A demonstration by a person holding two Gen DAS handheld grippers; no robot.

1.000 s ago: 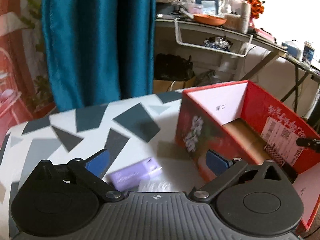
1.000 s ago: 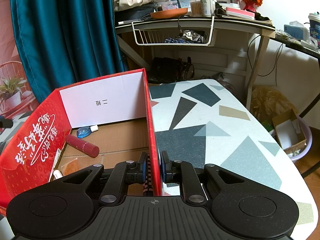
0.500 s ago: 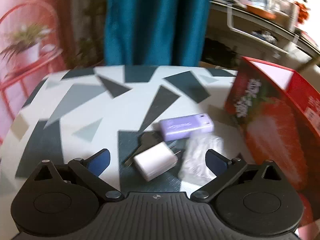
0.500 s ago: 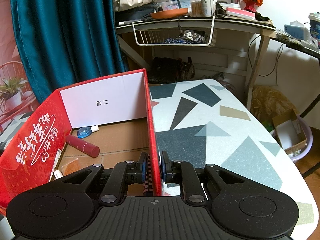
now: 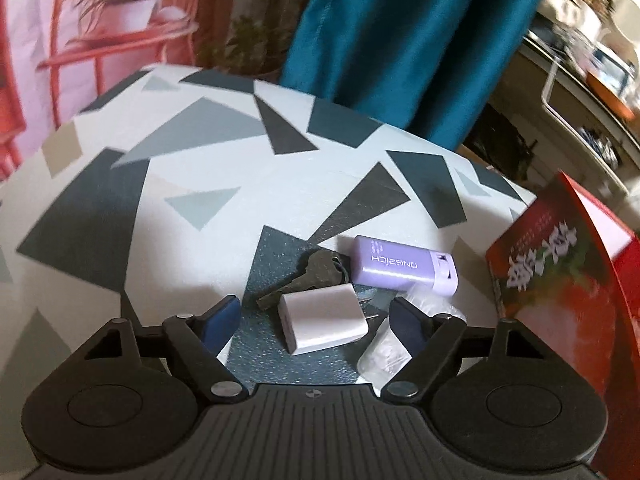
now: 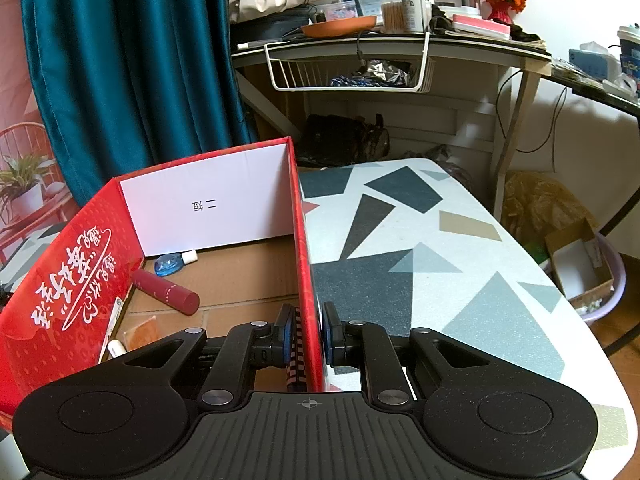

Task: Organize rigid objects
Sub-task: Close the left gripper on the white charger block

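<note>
In the left wrist view my left gripper (image 5: 314, 322) is open, its fingers on either side of a white charger plug (image 5: 322, 322) on the patterned table. A key (image 5: 308, 276), a purple box (image 5: 404, 266) and a clear plastic packet (image 5: 390, 354) lie close by. The red cardboard box (image 5: 560, 280) stands to the right. In the right wrist view my right gripper (image 6: 306, 334) is shut on the right wall of the red box (image 6: 306, 264). Inside lie a dark red tube (image 6: 166, 292), a blue correction tape (image 6: 172, 262) and other small items.
The terrazzo-patterned table (image 6: 440, 280) extends right of the box. A teal curtain (image 6: 132, 60) hangs behind. A cluttered desk with a wire basket (image 6: 348, 68) stands beyond the table. A cardboard box in a lilac tub (image 6: 580, 268) sits on the floor at right.
My left gripper swung left, away from the red box, and came down over the charger plug, key and purple box. My right gripper has stayed clamped on the box wall.
</note>
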